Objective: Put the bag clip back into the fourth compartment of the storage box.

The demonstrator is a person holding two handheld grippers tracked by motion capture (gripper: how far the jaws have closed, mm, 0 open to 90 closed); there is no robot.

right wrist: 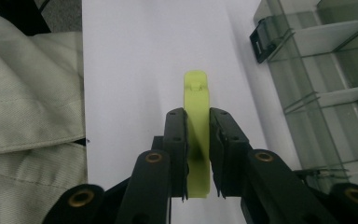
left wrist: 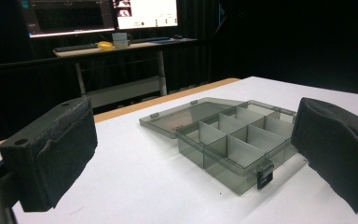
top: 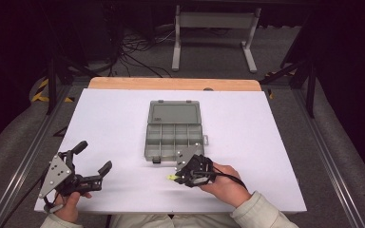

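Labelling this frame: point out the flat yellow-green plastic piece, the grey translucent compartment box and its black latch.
Flat yellow-green plastic piece (right wrist: 196, 100), right gripper view, top edge.
Grey translucent compartment box (top: 173, 135), high view, central divider.
Black latch (left wrist: 264, 178), left gripper view, latch face.

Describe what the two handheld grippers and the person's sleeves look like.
Both are black, jointed tools. The left gripper carries a grey three-cornered plate with holes and has thick, black padded fingers. The right gripper has brass-coloured pivot rings, and a black cable trails from it. The sleeves are pale beige fabric.

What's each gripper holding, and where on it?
Right gripper clamps a yellow-green plastic piece by its flat sides, near end. Left gripper is open and holds nothing.
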